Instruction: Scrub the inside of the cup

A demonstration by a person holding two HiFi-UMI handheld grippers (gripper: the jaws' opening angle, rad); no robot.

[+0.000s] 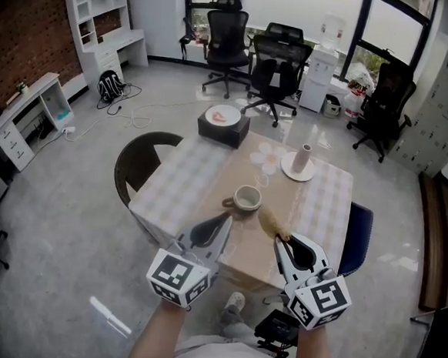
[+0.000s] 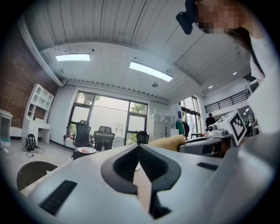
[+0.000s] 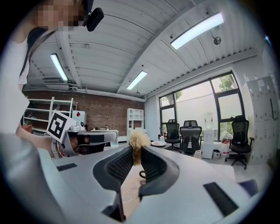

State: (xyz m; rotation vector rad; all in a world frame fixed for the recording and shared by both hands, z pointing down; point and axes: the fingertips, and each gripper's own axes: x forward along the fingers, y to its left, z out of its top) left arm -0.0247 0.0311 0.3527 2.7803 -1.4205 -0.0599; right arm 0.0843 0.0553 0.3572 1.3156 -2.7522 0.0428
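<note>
**Brush in the right gripper, cup upright at mid-table**

Head view. Around the table (image 1: 173,190) with its checked cloth: a round dark chair (image 1: 145,156) at the left edge, a blue chair (image 1: 357,237) at the right, and office chairs (image 1: 227,36) and a water dispenser (image 1: 323,62) by the far windows. A white shelf unit (image 1: 106,14) off to the far left. At the table's far edge, a black box (image 1: 222,130) bearing a plate (image 1: 223,115). To the right of that, a second plate (image 1: 296,170) with a small vase (image 1: 303,157) upright on it.

Forearms (image 1: 153,339) in from the bottom edge, both tools held level side by side over the near edge. Left gripper (image 1: 222,222) closed and empty, its tip near the cup (image 1: 247,197) on the handle side. Right gripper (image 1: 281,239) clamped on a brush (image 1: 270,220), with the pale fluffy head lying between that gripper and the cup. Cup at mid-table, handle to the left, contents not made out.

Left gripper view. Jaws pressed together with nothing between them, looking across the room at the chairs and windows. Brush head and right gripper close by on the right.

Right gripper view. Jaws narrow, pinching the brush just below its fluffy head. A sliver of the cup low between the jaws, beyond the brush. Left gripper alongside on the left.
</note>
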